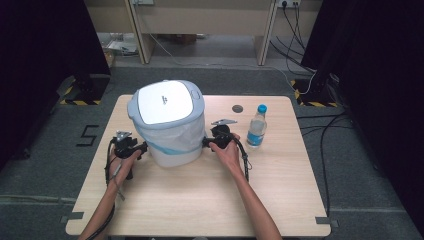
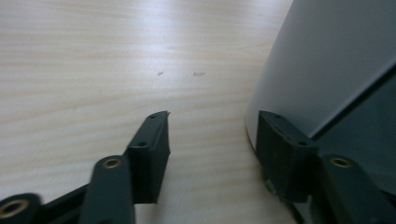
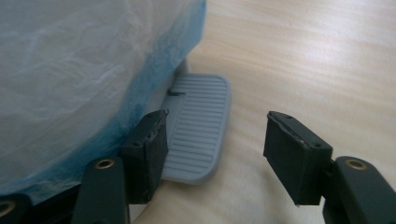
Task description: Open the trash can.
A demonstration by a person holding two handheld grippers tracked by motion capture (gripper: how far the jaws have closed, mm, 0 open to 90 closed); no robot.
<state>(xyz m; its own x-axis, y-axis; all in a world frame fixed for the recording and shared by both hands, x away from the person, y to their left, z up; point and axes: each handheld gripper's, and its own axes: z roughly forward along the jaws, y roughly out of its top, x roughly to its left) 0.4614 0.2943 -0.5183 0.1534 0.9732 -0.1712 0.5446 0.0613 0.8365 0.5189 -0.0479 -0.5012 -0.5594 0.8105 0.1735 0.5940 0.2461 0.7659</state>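
Observation:
A pale grey pedal bin [image 1: 170, 120] with a white lid [image 1: 165, 102] stands on the wooden table [image 1: 200, 200], lined with a clear bag edged in blue [image 3: 70, 70]. My left gripper [image 1: 142, 148] lies low at the bin's left side. In the left gripper view it [image 2: 212, 121] is open, with one jaw against the bin's wall [image 2: 317, 60] and only table between the jaws. My right gripper [image 1: 206, 142] is at the bin's right side. It [image 3: 217, 121] is open, with one jaw over the ribbed grey pedal [image 3: 201, 102] beside the bag.
A clear water bottle [image 1: 256, 127] with a blue cap stands to the right of the right hand. A small dark disc [image 1: 237, 108] lies near the table's far edge. Bare wood stretches in front of the bin toward the near edge.

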